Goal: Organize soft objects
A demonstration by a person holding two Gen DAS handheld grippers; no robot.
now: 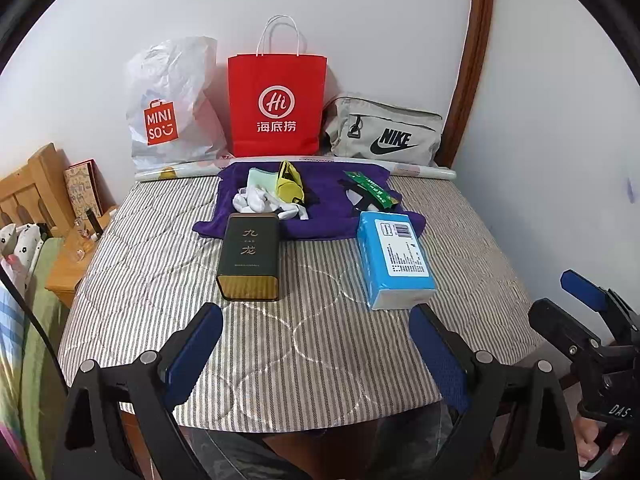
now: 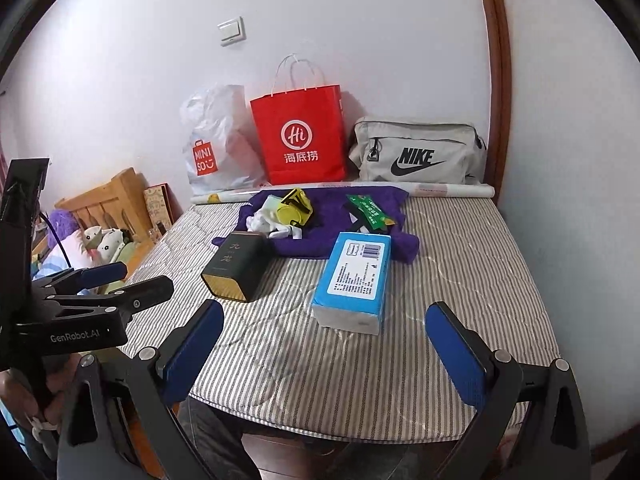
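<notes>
Red paper carries "Hi" on one bag (image 1: 277, 106), flanked by one white MINISO bag (image 1: 172, 108) and one grey NIKE pouch (image 1: 384, 132). On the striped mattress (image 1: 320, 332), a purple towel (image 1: 328, 200) holds white socks (image 1: 260, 200), a yellow item (image 1: 290, 186) and a green packet (image 1: 370, 190). One dark tin (image 1: 250, 256) and one blue tissue pack (image 1: 394, 262) are laid nearer. The left gripper (image 1: 316, 344) and right gripper (image 2: 324, 344) are held wide apart, empty.

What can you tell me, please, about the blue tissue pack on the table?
The tissue pack is a soft rectangular block in glossy blue plastic wrap, with a white printed label and barcode facing up and a white near end. It lies flat on the striped cloth, its far end touching or overlapping the purple towel beside a green packet. It looks sealed and undented. Neither gripper touches it.
</notes>
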